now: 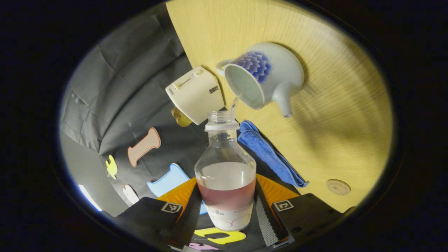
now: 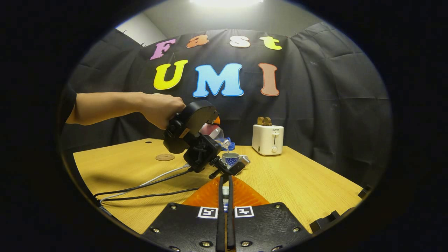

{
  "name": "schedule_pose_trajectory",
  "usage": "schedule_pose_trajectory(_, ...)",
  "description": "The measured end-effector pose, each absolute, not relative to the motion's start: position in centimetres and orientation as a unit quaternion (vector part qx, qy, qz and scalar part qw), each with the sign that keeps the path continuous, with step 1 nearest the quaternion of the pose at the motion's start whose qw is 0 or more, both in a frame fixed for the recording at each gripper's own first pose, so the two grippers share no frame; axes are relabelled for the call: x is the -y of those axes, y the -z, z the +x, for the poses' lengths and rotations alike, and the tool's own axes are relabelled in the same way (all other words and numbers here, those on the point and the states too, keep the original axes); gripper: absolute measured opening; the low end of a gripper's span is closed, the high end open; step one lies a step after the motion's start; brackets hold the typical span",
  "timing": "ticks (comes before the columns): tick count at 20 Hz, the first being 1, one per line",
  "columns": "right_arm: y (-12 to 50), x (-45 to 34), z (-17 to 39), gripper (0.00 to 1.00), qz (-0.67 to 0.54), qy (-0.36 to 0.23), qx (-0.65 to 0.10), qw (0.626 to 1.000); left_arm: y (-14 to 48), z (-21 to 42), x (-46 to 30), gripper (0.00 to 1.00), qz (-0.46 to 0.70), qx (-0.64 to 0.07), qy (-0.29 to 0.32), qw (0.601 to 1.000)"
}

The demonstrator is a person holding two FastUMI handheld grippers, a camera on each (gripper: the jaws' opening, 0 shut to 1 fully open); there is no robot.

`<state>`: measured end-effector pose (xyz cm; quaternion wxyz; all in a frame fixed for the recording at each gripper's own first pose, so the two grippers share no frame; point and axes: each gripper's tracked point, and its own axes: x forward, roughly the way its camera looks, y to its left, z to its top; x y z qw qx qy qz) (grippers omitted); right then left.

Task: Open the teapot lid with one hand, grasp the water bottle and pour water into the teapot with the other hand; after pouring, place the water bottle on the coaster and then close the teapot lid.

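In the left gripper view, my left gripper (image 1: 227,196) is shut on the clear water bottle (image 1: 225,168), which is uncapped and tipped toward the teapot. A thin stream of water (image 1: 234,103) runs from its mouth into the open white teapot (image 1: 260,75) with the blue pattern. The round coaster (image 1: 337,186) lies on the table, apart from both. In the right gripper view, a hand (image 2: 161,108) holds that gripper and bottle (image 2: 217,134) over the teapot (image 2: 231,159). My right gripper (image 2: 225,179) is shut on a small white and blue piece, the teapot lid (image 2: 225,191), held back from the pot.
A white toaster (image 2: 267,140) stands at the back of the wooden table (image 2: 297,182), close behind the teapot. A folded blue cloth (image 1: 269,154) lies beside the pot. Cables (image 2: 147,183) trail across the table's left side, near the coaster (image 2: 165,157).
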<state>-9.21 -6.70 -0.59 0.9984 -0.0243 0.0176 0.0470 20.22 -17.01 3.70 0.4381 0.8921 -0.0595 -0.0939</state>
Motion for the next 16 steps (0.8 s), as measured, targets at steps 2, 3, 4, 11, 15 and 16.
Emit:
schedule_pose_trajectory(2, 0.72, 6.73, -9.18, 0.03, -0.025, -0.047, -0.019, 0.998, -3.85, 20.31, 17.06, 0.87, 0.895, 0.058, 0.094, 0.432)
schedule_pose_trajectory(3, 0.79, 6.8, -9.16, 0.03, -0.024, -0.047, -0.019, 0.998, -3.88, 20.4, 17.13, 0.87, 0.896, 0.059, 0.094, 0.429)
schedule_pose_trajectory(4, 0.74, 6.88, -9.2, 0.03, -0.023, -0.046, -0.018, 0.999, -3.94, 20.39, 17.14, 0.87, 0.897, 0.059, 0.094, 0.427)
schedule_pose_trajectory(11, 0.87, 6.86, -9.19, 0.03, -0.022, -0.047, -0.019, 0.998, -3.68, 20.45, 17.27, 0.87, 0.895, 0.06, 0.098, 0.43)
schedule_pose_trajectory(15, 0.78, 6.89, -9.06, 0.03, -0.023, -0.046, -0.019, 0.998, -3.53, 20.58, 17.2, 0.87, 0.893, 0.059, 0.1, 0.435)
schedule_pose_trajectory(16, 0.85, 6.92, -9.07, 0.03, -0.022, -0.046, -0.019, 0.999, -3.27, 20.67, 17.16, 0.87, 0.889, 0.058, 0.105, 0.441)
